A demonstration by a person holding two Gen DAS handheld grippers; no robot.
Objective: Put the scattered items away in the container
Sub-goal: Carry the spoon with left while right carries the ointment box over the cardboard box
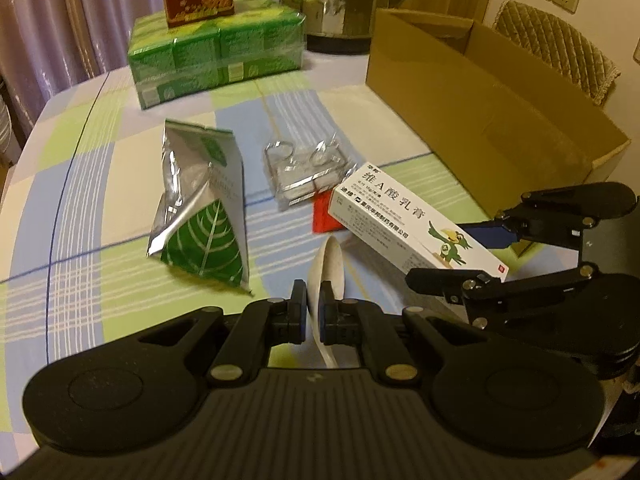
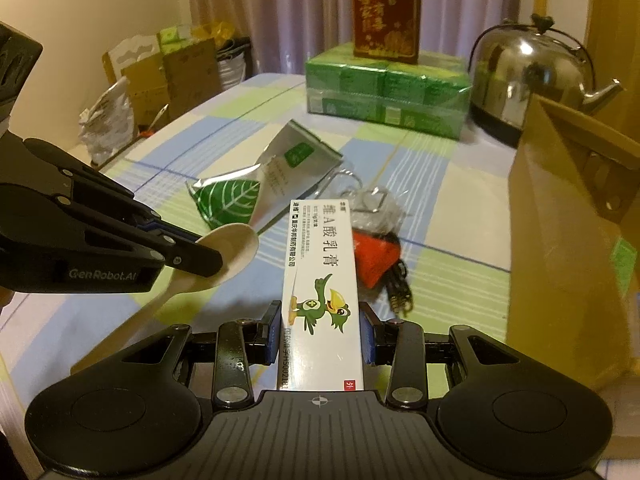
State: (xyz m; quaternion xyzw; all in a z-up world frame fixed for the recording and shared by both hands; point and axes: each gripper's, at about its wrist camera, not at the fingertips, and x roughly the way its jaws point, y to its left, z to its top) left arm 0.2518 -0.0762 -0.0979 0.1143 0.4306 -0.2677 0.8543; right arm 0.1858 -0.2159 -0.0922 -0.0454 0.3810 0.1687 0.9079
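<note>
The checked tabletop point(image 1: 100, 200) carries the cardboard box point(image 1: 480, 120) at 2 o'clock in the left wrist view; only the right wrist view shows clutter point(image 2: 132, 92) beyond the far edge. The foil pouch point(image 1: 204, 208) lies at 11 o'clock. The right hand-held gripper point(image 2: 320, 332) clamps the ointment carton point(image 2: 320, 272), which points to 12 o'clock. The left hand-held gripper point(image 1: 314, 312) pinches the spoon point(image 1: 326, 280) between its 2 fingers.

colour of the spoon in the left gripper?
Cream-white spoon; shows best in the right wrist view.
</note>
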